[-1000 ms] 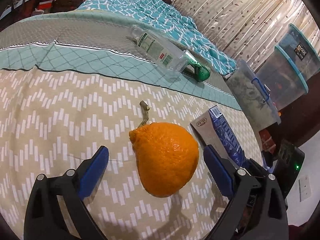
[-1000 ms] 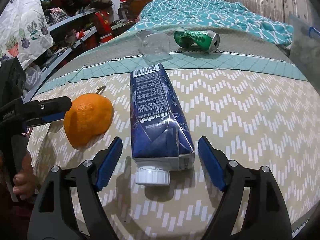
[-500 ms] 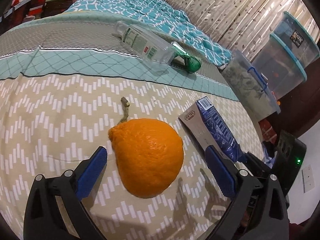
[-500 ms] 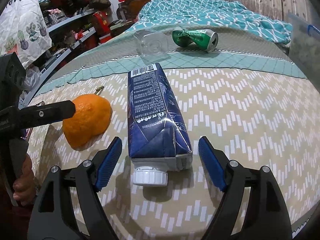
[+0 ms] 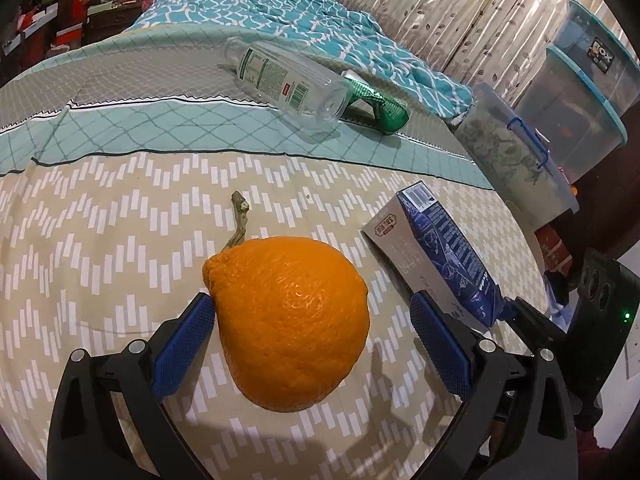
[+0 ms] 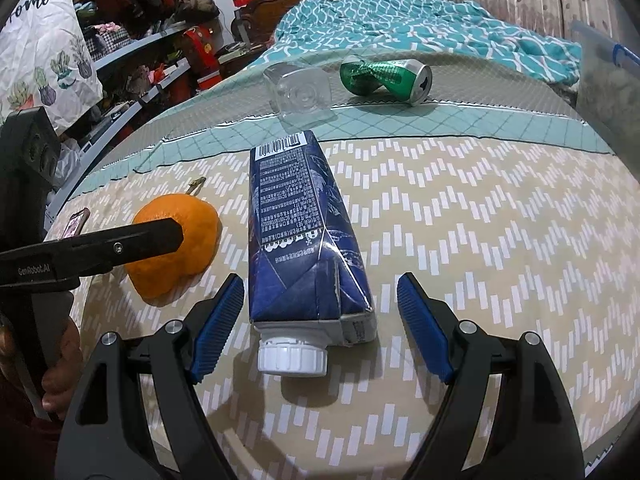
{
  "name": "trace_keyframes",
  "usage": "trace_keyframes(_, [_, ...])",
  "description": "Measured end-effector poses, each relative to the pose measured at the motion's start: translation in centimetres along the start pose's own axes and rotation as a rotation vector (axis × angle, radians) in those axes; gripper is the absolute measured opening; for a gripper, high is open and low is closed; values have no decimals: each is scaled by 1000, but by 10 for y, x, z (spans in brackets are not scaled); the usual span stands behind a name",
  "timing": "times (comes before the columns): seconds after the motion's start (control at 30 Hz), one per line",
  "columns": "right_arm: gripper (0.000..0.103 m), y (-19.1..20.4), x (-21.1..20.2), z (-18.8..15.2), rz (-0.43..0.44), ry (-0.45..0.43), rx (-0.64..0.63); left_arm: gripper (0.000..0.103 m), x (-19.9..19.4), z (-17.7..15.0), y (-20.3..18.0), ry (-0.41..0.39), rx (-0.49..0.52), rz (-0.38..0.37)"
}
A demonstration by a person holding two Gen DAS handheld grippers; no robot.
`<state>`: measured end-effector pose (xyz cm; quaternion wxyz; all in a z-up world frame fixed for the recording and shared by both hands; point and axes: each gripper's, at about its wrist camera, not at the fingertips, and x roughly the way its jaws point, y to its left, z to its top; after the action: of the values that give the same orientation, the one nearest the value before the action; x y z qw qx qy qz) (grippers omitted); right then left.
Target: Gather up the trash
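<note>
Trash lies scattered on the patterned bedspread (image 5: 120, 208), and each gripper is lined up on a piece of it. The left gripper (image 5: 312, 320) is spread wide around an orange (image 5: 292, 320): its left pad looks to be touching or just beside the fruit's skin, while the right pad stands apart with a clear gap, so nothing is gripped yet. The right gripper (image 6: 320, 312) is likewise released, its pads on either side of the capped end of a blue carton (image 6: 300, 232) that lies flat, the white cap (image 6: 292, 358) pointing back toward the camera; neither pad touches it.

Judging from this, the step in hand is the approach before the pickup, with both pieces bracketed but not held. The next move calls for centring the left gripper so both pads meet the round fruit evenly, then squeezing; the carton's flat sides should take a straight pinch just ahead of the cap.

Farther out, well apart from both grippers, a clear plastic bottle (image 5: 284, 76) lies on its side with a crushed green can (image 6: 386, 78) just beside it, near the teal blanket (image 6: 420, 28). No bin shows in either view.
</note>
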<state>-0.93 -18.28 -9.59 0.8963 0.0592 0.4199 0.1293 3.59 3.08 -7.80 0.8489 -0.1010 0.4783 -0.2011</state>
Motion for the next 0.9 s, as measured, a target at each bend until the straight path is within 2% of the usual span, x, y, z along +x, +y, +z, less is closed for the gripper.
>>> trace_keyframes(0.13, [79, 1, 1, 2, -4, -2, 2, 91, 0, -1, -1, -13, 9, 16])
trace_keyframes(0.2, [75, 0, 0, 2, 0, -8, 4, 82, 0, 0, -1, -20, 15, 40])
trace_keyframes(0.23, [60, 0, 0, 3, 4, -9, 2, 73, -1, 0, 0, -23, 17, 51])
trace_keyframes(0.27, [55, 0, 0, 4, 9, -8, -1, 71, -2, 1, 2, -24, 17, 50])
trace_keyframes(0.37, [54, 0, -2, 5, 2, -17, -1, 64, -3, 1, 8, -25, -4, 16])
trace_keyframes(0.53, [54, -4, -9, 5, -18, -52, 23, 59, -4, 0, 7, -22, -2, -13])
trace_keyframes(0.73, [53, -8, -6, 4, -26, -31, 39, 58, -4, -1, 4, -20, 8, -28])
trace_keyframes(0.9, [57, -5, -3, 3, -13, -16, 30, 70, -5, -1, 6, -18, -12, -22])
